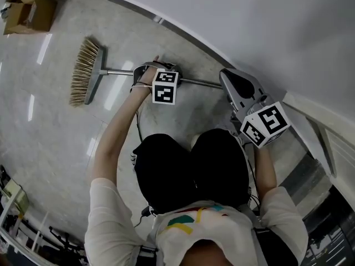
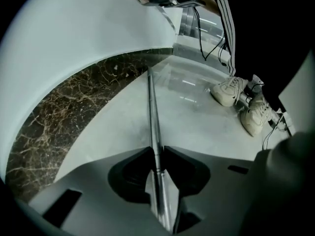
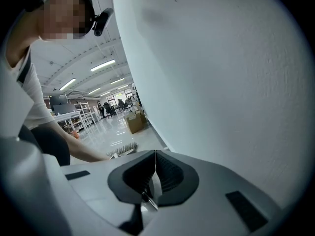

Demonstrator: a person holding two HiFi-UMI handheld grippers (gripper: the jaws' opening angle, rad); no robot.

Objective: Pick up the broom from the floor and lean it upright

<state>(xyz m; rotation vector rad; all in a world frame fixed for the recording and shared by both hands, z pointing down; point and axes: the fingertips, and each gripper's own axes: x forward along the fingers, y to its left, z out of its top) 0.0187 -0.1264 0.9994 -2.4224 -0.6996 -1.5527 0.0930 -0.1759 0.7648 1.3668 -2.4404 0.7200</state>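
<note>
Straw-coloured bristles mark the left end of the broom point(image 1: 84, 81). It lies flat on the pale floor point(image 1: 50, 132) along the foot of the white wall point(image 1: 249, 15), not yet lifted. A cardboard box point(image 1: 28, 13) beyond it is cut off by the frame edge. The broom's metal handle point(image 1: 119, 72) runs rightward into the left gripper point(image 2: 156, 152), whose jaws are clamped on the shaft about midway, probably so the weight balances once the broom is raised. The person crouches over it, shoes point(image 2: 229, 90) near the handle's far stretch. Further right, the right gripper point(image 3: 155, 155) hovers by the handle's free end with its jaws pressed together at the tips. It looks placed to steady that end, but whether it touches the handle is hard to tell. A small metal glint deep between its jaws cannot be identified, and in the head view the handle's tip is hidden behind the gripper body.
</note>
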